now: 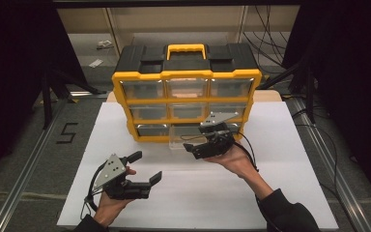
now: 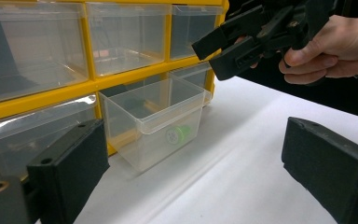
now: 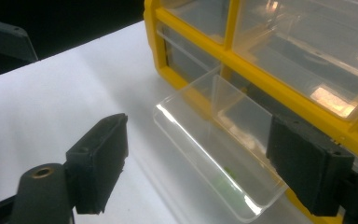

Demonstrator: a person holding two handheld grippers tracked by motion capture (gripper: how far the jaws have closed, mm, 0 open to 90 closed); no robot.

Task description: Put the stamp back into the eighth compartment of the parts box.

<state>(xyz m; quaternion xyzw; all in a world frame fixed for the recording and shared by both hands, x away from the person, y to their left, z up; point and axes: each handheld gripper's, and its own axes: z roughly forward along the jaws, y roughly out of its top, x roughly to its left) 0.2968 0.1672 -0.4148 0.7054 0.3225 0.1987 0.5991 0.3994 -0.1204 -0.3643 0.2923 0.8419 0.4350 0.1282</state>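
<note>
A yellow-framed organiser (image 1: pixel 186 94) with a black ribbed lid stands at the back of a smooth white table sheet (image 1: pixel 125 125), its face a grid of clear plastic drawers. The middle drawer of the bottom row, a thin-walled transparent box (image 2: pixel 154 119), is pulled out onto the sheet, and a small round green object (image 2: pixel 178 134) with a pale end lies on its floor near the front wall. The right gripper (image 1: pixel 195 145), matte black with a grey three-cornered plate on top, hangs just above and in front of that drawer; its blocky, rubbery jaws are spread wide with nothing between them, and in the right gripper view the glossy rim of the drawer (image 3: pixel 214 154) runs between them farther off. The left gripper (image 1: pixel 147 169) rests in a hand low over the bare sheet, well apart from the organiser, its square felt-like pads also standing wide and empty.
</note>
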